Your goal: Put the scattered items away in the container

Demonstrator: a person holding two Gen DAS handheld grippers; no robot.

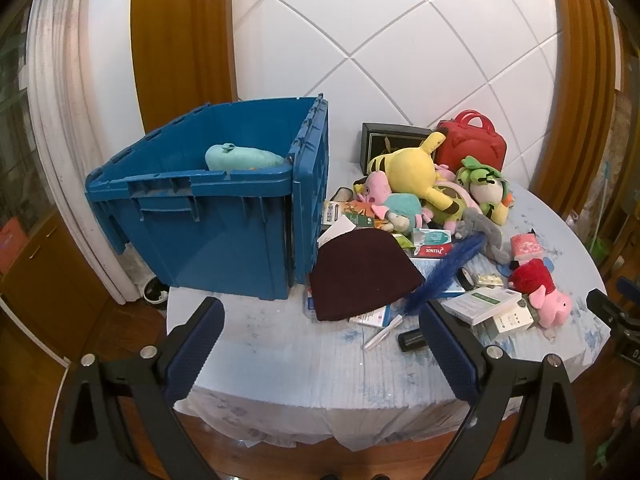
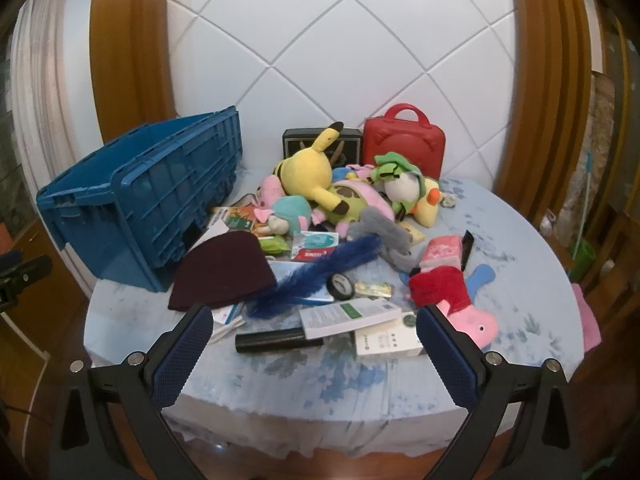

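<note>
A blue plastic crate [image 1: 216,216] [image 2: 132,208] stands at the table's left with a teal plush [image 1: 240,157] inside. To its right lies a scattered pile: a yellow plush [image 1: 412,168] [image 2: 308,168], a dark maroon beanie [image 1: 360,274] [image 2: 224,270], a blue feather [image 1: 452,270] [image 2: 316,276], a pink pig plush in red [image 1: 540,288] [image 2: 452,296], small boxes [image 2: 348,314] and a black tube [image 2: 276,340]. My left gripper [image 1: 320,348] hovers open over the table's front edge, nothing between its fingers. My right gripper [image 2: 312,354] is open too, just short of the tube and boxes.
A red case [image 1: 472,144] [image 2: 404,144] and a black box [image 1: 388,140] stand against the white padded wall behind the pile. The round table [image 1: 288,364] carries a pale blue cloth. Wooden furniture flanks both sides.
</note>
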